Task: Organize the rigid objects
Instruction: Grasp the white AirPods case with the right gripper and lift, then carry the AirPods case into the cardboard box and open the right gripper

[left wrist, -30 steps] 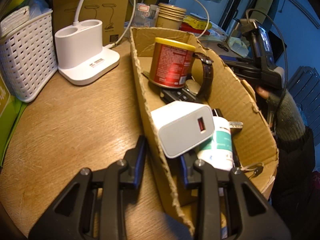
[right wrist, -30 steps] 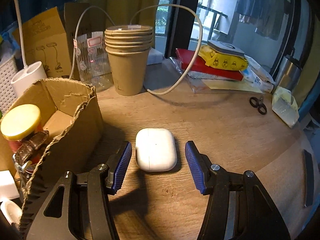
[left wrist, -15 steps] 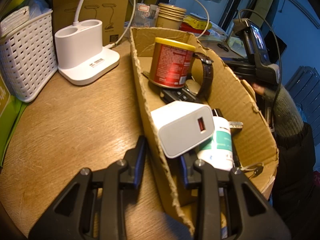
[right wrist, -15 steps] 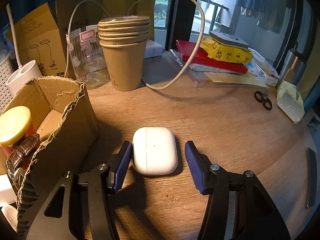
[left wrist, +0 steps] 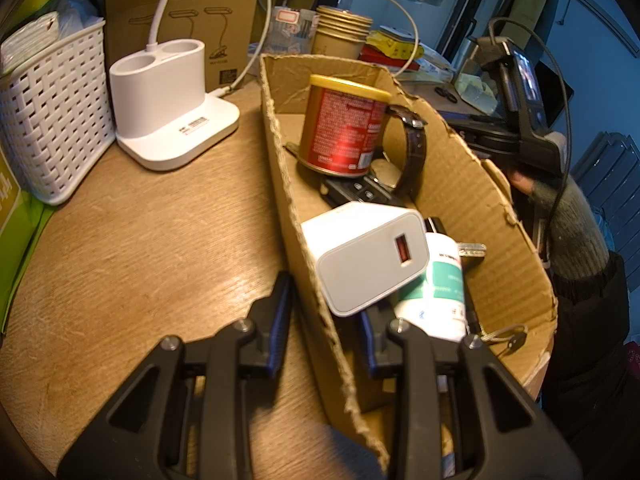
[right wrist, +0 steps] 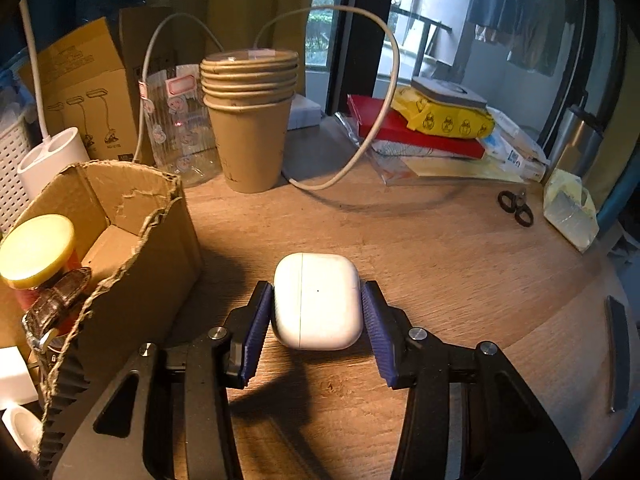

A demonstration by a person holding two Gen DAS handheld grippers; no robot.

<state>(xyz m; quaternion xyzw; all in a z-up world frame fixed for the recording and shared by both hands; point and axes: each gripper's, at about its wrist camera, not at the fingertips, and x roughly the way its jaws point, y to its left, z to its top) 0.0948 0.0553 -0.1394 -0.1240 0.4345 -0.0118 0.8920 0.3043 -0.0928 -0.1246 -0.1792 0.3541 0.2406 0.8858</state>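
A: What has changed around the cardboard box [right wrist: 132, 216]?

B: The right gripper [right wrist: 318, 336] has just been closing. A second ago its blue pads stood clear of the white earbud case [right wrist: 318, 300]; now they sit against both its flanks, or very nearly. The case lies on the counter [right wrist: 440, 264], just to the right of the box.

A: So it's gripped?

B: I'd judge the grasp is all but made. A thin gap may remain at the left pad; I can't rule it out. The case has not left the counter.

A: And the left gripper [left wrist: 324, 316]?

B: Clamped together on the box's near wall, one pad outside, one inside, same as a second ago. It looks to be steadying the box for the drop.

A: Count what's in the box.

B: One red tin [left wrist: 344, 124] with a yellow lid at the far end, one watch [left wrist: 412, 148] leaning on it, one dark remote [left wrist: 360, 194] beneath, one white charger block [left wrist: 368, 256] nearest the clamped wall, one white-and-green bottle [left wrist: 440, 292] beside it. There's a key too, I think.

A: Outside the box?

B: One earbud case left to move, and one stack of paper cups [right wrist: 250, 116] behind the box, five or six rims.
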